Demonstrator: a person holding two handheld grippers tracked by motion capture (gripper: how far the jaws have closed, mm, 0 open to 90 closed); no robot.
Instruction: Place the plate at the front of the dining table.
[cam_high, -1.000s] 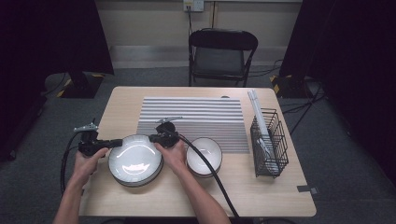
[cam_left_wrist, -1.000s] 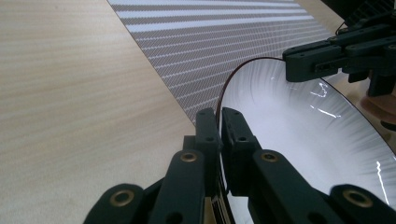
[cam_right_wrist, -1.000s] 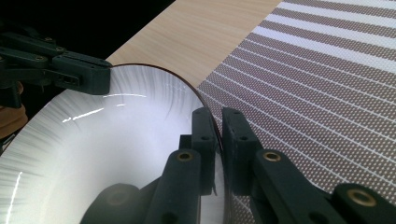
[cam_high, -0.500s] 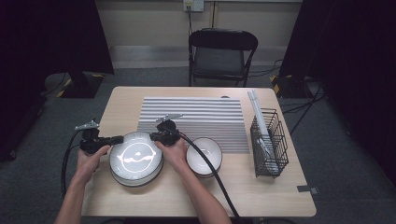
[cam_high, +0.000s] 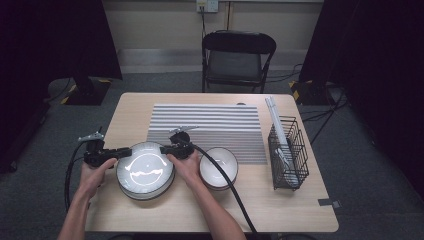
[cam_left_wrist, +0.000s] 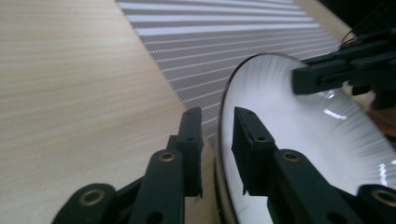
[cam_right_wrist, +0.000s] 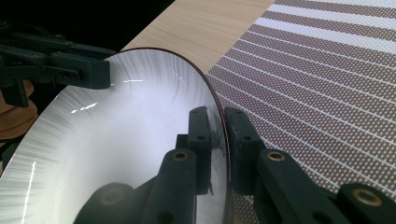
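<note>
The large plate (cam_high: 145, 170) sits on the wooden worktop (cam_high: 125, 115) in the lower left of the high view, its upper edge just over the lower left corner of the striped mat (cam_high: 210, 125). It is white inside with a dark rim, and light glares off its middle.

The left tool (cam_high: 120, 151) comes in from the left of that view and meets the plate's left rim. In the left gripper view (cam_left_wrist: 217, 135) its jaws straddle the rim, one outside over the wood and one over the white inside, with a narrow gap on either side of the edge; the jaws have just been opening, and the pads no longer press on the rim. The left hand (cam_high: 92, 172) holds this tool from below.

The right tool (cam_high: 164, 148) meets the plate's upper right rim. In the right gripper view (cam_right_wrist: 223, 140) its two jaws stand close together with the dark rim pinched between them, one on the white inside, the other over the mat. The right hand (cam_high: 187, 167) lies between the plate and the small bowl (cam_high: 218, 167), which stands just right of it at the mat's lower edge.

A black wire basket (cam_high: 290, 155) stands at the right of the worktop, well apart from the plate, with white rods leaning in it. A folding chair (cam_high: 237, 57) stands beyond the worktop's far edge.
</note>
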